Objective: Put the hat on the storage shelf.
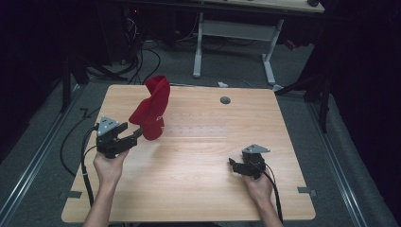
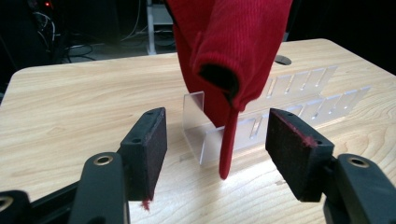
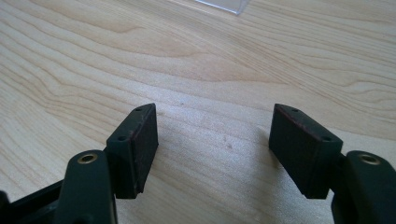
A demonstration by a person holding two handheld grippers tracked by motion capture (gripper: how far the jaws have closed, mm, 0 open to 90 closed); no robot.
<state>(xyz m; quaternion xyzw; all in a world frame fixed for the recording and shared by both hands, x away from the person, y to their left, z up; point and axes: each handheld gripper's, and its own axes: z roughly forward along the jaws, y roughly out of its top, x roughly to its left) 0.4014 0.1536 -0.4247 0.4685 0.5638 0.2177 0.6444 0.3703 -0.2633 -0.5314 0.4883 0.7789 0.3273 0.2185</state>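
A red knitted garment stands draped over the left end of a clear slotted rack on the wooden table. My left gripper is just to its left and front, jaws open. In the left gripper view the garment hangs over the rack, and a thin red strap dangles ahead of the open gripper, touching neither pad. My right gripper rests low near the table's front right, and in its own view it is open over bare wood.
A round grey grommet sits in the table top behind the rack. A corner of the clear rack shows at the top of the right gripper view. Another desk's white legs and cables stand on the floor beyond the far edge.
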